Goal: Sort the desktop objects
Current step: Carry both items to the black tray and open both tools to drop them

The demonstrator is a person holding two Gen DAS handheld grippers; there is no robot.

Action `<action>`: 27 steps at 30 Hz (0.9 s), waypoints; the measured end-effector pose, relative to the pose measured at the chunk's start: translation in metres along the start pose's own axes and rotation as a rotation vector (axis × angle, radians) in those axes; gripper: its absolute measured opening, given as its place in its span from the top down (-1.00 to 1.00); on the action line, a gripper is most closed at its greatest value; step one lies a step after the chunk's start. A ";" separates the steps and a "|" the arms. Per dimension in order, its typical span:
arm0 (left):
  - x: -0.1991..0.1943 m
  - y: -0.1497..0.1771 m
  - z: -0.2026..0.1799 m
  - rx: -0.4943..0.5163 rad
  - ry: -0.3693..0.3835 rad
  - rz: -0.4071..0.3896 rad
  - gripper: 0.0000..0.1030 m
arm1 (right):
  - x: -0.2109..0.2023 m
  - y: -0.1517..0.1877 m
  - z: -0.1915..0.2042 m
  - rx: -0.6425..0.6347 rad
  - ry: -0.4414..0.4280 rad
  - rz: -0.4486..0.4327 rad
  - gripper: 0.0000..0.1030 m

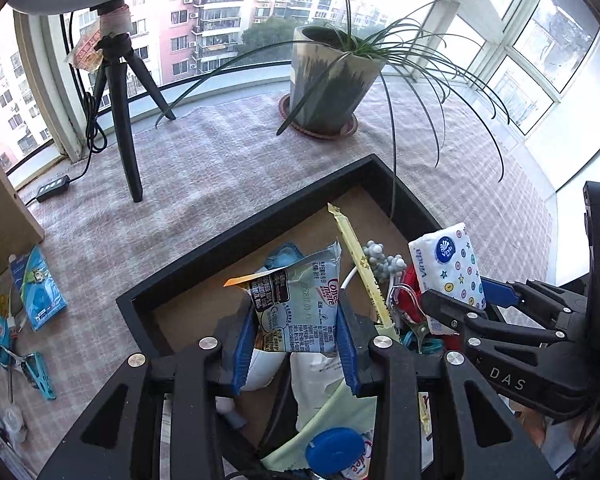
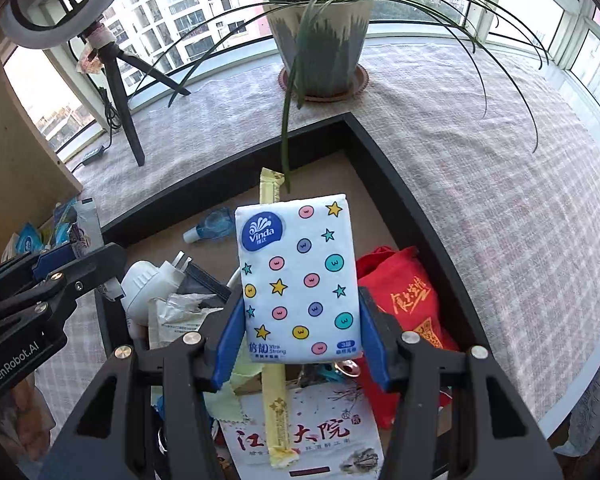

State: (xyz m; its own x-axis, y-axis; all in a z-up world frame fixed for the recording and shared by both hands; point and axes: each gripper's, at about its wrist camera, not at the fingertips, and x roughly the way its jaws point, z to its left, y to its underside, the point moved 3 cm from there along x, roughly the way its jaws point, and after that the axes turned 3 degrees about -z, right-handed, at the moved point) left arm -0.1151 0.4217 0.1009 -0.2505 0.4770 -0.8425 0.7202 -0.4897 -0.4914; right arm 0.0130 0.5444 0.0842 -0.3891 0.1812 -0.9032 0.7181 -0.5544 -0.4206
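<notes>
Blue pads lined both pairs of gripper fingers. In the left wrist view, packets [image 1: 38, 294] and a clip [image 1: 28, 366] lay at the lower left on the checked cloth [image 1: 220, 152]. A tripod [image 1: 118, 112] stood at the upper left, and a potted plant [image 1: 332, 80] stood at the upper centre. A black-rimmed tray [image 1: 204, 258] filled the lower centre. Above it, the left gripper [image 1: 296, 344] was clamped on a creamer sachet [image 1: 296, 304], its pads pressing both side edges. To the right of the sachet, a yellow stick packet [image 1: 360, 268] lay slanted in the tray. At the right edge, the right gripper [image 1: 466, 294] held a tissue pack [image 1: 450, 268] above the tray.

In the right wrist view, the left gripper [image 2: 80, 264] entered from the left edge with the crumpled sachet [image 2: 82, 228] between its fingers. A white plug [image 2: 148, 284] lay in the tray [image 2: 380, 168] at centre left. At the centre, the right gripper [image 2: 300, 328] was clamped on the tissue pack [image 2: 298, 280], which stood upright with both pads against its side edges. A red pouch [image 2: 404, 300] lay in the tray just to its right. A printed white packet [image 2: 300, 440] lay at the lower centre.
</notes>
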 end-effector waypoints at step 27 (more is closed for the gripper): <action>-0.037 0.026 0.055 -0.058 -0.057 -0.031 -0.40 | -0.019 -0.008 0.054 -0.084 -0.039 -0.043 -0.23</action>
State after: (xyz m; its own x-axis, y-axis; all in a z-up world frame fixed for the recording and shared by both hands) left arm -0.1225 0.3512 0.1071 -0.3082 0.4484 -0.8390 0.7473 -0.4316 -0.5052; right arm -0.0165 0.5014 0.1091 -0.4417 0.1710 -0.8807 0.7455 -0.4762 -0.4664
